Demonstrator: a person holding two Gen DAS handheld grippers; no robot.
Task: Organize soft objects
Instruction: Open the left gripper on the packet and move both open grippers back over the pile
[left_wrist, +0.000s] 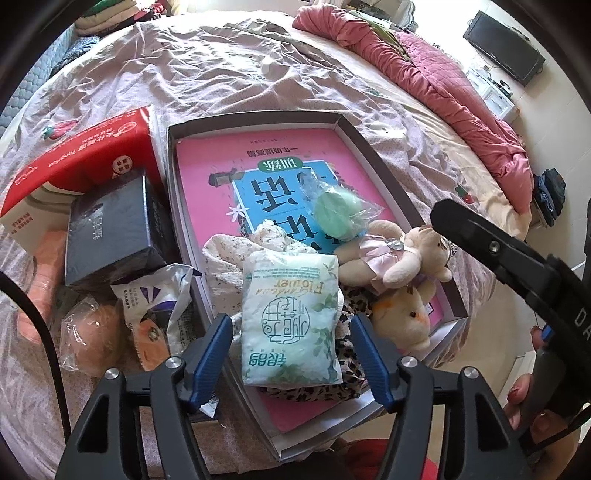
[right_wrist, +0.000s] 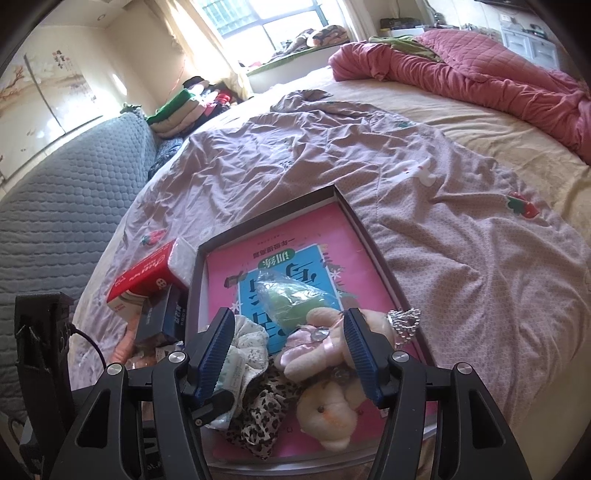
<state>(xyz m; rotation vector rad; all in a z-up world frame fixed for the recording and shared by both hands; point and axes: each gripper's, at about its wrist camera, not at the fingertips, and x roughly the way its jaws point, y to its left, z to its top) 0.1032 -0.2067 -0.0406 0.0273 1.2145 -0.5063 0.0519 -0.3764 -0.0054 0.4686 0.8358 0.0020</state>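
A shallow grey box (left_wrist: 173, 206) (right_wrist: 354, 218) lined with a pink book lies on the bed. In it lie a white tissue pack (left_wrist: 291, 317), a green sponge in plastic (left_wrist: 338, 218) (right_wrist: 291, 299), a floral scrunchie (left_wrist: 236, 251) (right_wrist: 255, 347), a leopard scrunchie (right_wrist: 266, 406), a plush bear in a pink dress (left_wrist: 391, 254) (right_wrist: 317, 350) and a second cream plush (left_wrist: 402, 317) (right_wrist: 328, 413). My left gripper (left_wrist: 291, 358) is open, its fingers on either side of the tissue pack's near end. My right gripper (right_wrist: 291, 354) is open above the dressed bear.
Left of the box lie a red carton (left_wrist: 77, 162) (right_wrist: 147, 277), a dark box (left_wrist: 110, 229), a crumpled wrapper (left_wrist: 155, 295), an orange sponge in plastic (left_wrist: 92, 339) and a pink item (left_wrist: 48, 258). A red quilt (left_wrist: 436, 85) (right_wrist: 480, 70) lies across the far side of the bed.
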